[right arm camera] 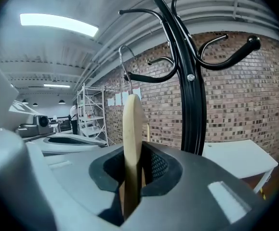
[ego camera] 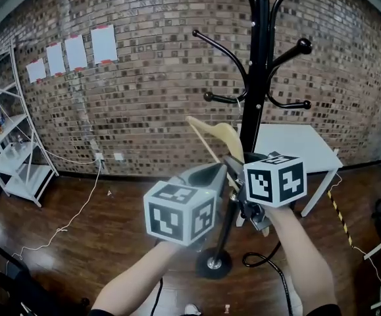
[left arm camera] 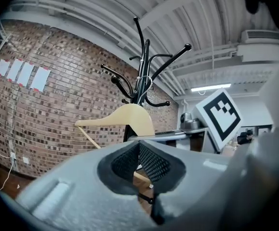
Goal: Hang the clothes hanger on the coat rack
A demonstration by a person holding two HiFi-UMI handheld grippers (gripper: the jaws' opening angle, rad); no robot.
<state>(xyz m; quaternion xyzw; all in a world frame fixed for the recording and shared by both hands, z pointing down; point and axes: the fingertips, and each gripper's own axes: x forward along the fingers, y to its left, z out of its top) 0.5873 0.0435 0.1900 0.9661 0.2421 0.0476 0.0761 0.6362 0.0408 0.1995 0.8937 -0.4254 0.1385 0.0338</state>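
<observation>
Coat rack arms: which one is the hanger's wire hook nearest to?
The low short arm left of the pole in the head view: the wire hook curls beside its tip. The others sit higher or point right.

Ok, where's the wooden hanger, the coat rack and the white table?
wooden clothes hanger (right arm camera: pixel 132 124), right gripper view, on its wooden edge.
coat rack (ego camera: pixel 261 58), head view, on its black pole.
white table (ego camera: pixel 295 143), head view, on its bare top.

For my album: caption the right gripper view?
Right gripper clamps a wooden hanger edge-on, metal hook raised beside the black coat rack.
</observation>
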